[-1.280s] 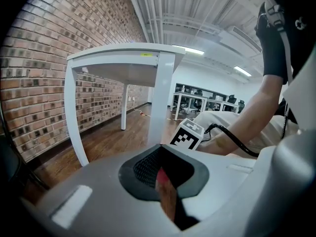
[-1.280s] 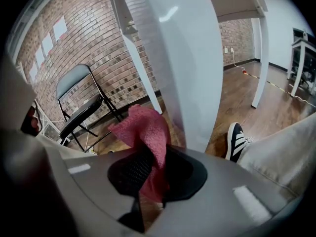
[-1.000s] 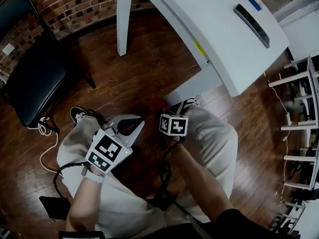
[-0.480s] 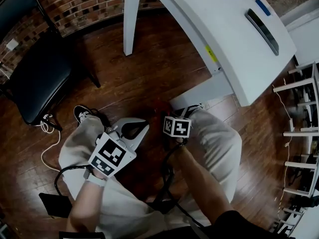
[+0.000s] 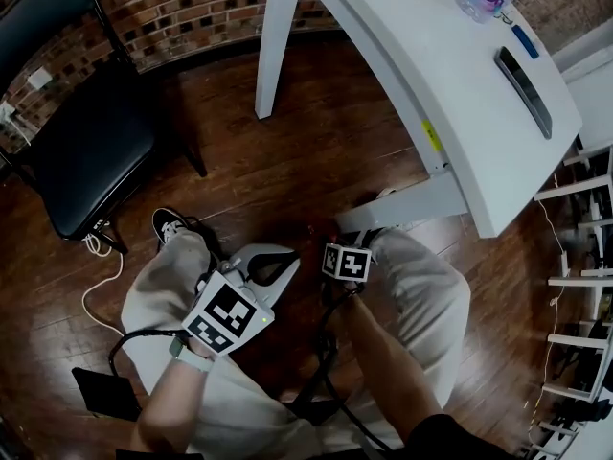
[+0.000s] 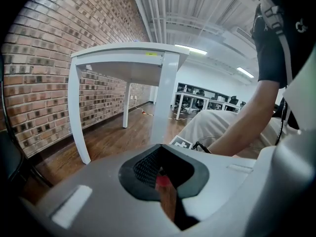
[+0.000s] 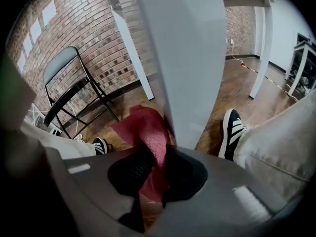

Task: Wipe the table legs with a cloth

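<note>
Leftmost, black chair [image 5: 86, 151] sits well left of near table leg [image 5: 412, 201]. Left gripper [image 5: 285, 259], jaws together & prob. empty, hovers just left of leg. Right gripper [image 7: 160, 154] pinches red cloth [image 7: 148, 127], touching leg low down.

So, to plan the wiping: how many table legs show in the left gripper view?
3: left leg by the brick wall, far leg behind it, near leg at centre. A fourth may be hidden.
</note>
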### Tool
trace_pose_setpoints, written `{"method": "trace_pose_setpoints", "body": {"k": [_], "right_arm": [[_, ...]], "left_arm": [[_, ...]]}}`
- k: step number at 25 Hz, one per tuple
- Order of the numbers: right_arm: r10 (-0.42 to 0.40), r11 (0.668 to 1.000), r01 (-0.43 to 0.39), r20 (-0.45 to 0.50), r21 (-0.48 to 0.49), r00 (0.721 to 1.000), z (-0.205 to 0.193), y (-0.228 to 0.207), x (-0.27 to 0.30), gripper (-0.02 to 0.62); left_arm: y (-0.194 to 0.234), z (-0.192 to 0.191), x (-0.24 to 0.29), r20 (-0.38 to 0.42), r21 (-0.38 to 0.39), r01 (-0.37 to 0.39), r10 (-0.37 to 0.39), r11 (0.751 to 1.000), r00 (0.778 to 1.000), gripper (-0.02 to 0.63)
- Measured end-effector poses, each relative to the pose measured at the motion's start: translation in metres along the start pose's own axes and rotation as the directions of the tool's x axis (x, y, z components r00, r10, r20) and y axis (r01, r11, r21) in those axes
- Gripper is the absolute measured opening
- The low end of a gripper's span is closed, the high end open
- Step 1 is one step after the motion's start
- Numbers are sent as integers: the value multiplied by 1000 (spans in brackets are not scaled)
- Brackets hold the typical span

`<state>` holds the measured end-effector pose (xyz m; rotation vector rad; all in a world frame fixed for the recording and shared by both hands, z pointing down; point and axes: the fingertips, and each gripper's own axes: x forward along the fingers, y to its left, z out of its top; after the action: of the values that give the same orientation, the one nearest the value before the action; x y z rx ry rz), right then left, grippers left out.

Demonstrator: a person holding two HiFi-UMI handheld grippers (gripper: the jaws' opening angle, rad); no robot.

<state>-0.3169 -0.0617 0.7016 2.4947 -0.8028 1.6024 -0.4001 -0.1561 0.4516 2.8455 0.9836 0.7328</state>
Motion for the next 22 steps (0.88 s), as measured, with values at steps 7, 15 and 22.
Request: {"method": "trace_pose_setpoints", "body": {"k": [7,15,22], "right_arm": [[-28,997,24,-59,-67,998,-22,-5,26,51],[-36,998,29,-124,-51,992,-47,-15,52,51],[-44,999,43,-151,-13,988,-53,-24,78,51]], "left_arm": [[8,-3,-5,-3,-15,-22,22,1000,1000,0],[12,-1,-13,15,-30,-30,30,999,999,0],[18,-3,-21,9,-67,-38,38,997,999,0]]}}
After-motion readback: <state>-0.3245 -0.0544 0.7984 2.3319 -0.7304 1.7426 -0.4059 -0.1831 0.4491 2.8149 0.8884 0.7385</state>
